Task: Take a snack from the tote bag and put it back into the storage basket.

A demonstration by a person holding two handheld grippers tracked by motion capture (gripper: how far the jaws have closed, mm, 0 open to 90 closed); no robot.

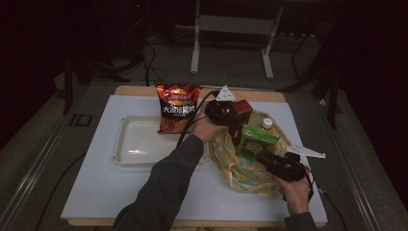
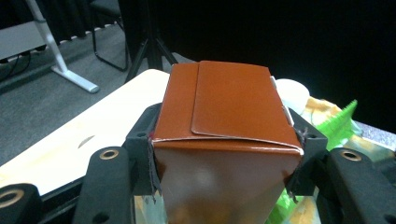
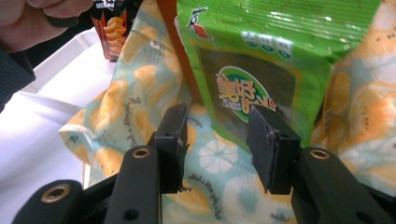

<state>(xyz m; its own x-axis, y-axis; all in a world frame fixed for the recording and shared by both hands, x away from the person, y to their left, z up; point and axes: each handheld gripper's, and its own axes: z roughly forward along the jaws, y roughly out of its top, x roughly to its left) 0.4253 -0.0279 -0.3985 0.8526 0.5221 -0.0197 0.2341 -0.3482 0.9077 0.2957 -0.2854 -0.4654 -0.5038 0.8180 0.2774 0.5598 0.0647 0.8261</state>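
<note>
Brown carton (image 2: 226,140) clamped between both pads of left gripper (image 1: 230,117), held upright above fruit-print bag (image 1: 250,168); long axis vertical, folded top flap facing up. Green snack packet (image 3: 261,60) standing in same bag, just beside carton, leaning slightly. Right gripper (image 3: 217,140) parted over bag cloth, holding nothing. Chip bag (image 1: 177,107) upright at white tray (image 1: 126,156). White mat on wooden table (image 1: 139,90). Dim room, grey floor, metal stand legs behind.
</note>
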